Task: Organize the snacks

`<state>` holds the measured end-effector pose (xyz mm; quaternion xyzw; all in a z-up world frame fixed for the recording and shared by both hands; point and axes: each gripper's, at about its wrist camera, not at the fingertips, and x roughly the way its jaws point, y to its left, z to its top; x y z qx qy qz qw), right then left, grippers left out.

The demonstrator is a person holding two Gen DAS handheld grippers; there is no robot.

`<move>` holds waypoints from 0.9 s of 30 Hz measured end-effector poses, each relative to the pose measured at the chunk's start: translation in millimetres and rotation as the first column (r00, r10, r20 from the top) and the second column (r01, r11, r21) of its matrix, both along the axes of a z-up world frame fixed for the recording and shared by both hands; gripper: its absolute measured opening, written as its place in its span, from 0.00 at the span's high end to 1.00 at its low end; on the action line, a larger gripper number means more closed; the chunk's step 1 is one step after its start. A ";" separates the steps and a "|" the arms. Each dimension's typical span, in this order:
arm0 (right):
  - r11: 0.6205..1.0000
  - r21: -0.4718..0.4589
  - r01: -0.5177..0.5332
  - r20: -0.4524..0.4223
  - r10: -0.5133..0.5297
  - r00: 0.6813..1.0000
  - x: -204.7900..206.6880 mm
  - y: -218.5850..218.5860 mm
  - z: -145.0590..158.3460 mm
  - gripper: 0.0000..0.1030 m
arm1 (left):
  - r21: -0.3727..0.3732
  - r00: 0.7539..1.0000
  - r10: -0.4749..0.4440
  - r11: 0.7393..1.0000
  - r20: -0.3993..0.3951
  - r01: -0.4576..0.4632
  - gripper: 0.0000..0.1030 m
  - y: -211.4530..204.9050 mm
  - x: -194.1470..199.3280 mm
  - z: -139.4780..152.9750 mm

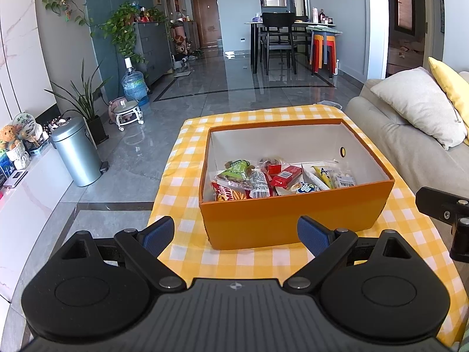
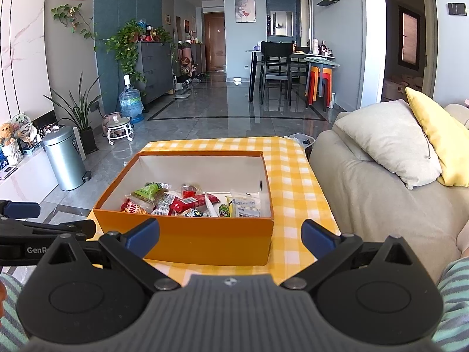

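Note:
An orange cardboard box (image 1: 293,220) stands on a yellow checked tablecloth (image 1: 187,182). Inside it lie several snack packets: a green one (image 1: 237,170), red ones (image 1: 285,176) and a white one (image 1: 343,179). The box (image 2: 187,234) and its snacks (image 2: 190,202) also show in the right wrist view. My left gripper (image 1: 234,234) is open and empty, held near the box's front wall. My right gripper (image 2: 230,236) is open and empty, also in front of the box. The left gripper's fingers (image 2: 20,209) show at the left edge of the right wrist view.
A beige sofa (image 2: 366,199) with grey (image 2: 390,143) and yellow (image 2: 439,140) cushions runs along the right of the table. A metal pedal bin (image 1: 76,152) stands on the floor to the left. A dining table and chairs (image 1: 278,38) stand far behind.

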<state>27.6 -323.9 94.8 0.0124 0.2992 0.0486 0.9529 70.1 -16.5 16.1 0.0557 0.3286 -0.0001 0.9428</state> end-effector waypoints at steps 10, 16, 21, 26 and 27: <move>1.000 0.000 0.000 0.000 0.000 1.000 0.1 -0.3 -0.2 0.04 | 0.001 1.000 0.000 1.000 -0.001 0.000 0.00 0.5 1.2 -0.5; 1.000 0.000 0.000 0.000 0.000 1.000 0.2 -0.2 -0.3 0.04 | 0.000 1.000 0.001 1.000 -0.001 -0.001 0.00 0.7 -0.7 0.7; 1.000 -0.001 -0.001 0.000 0.001 1.000 0.1 -0.1 -0.3 0.04 | 0.004 1.000 0.004 1.000 0.001 -0.004 0.00 1.0 -1.2 0.6; 1.000 0.000 -0.002 -0.001 0.002 1.000 0.0 0.1 -0.9 0.04 | 0.004 1.000 0.005 1.000 0.001 -0.005 0.00 1.9 -2.6 1.2; 1.000 0.000 -0.002 -0.002 0.002 1.000 -0.1 0.2 -1.0 0.04 | 0.005 1.000 0.005 1.000 0.001 -0.005 0.00 1.9 -2.9 1.3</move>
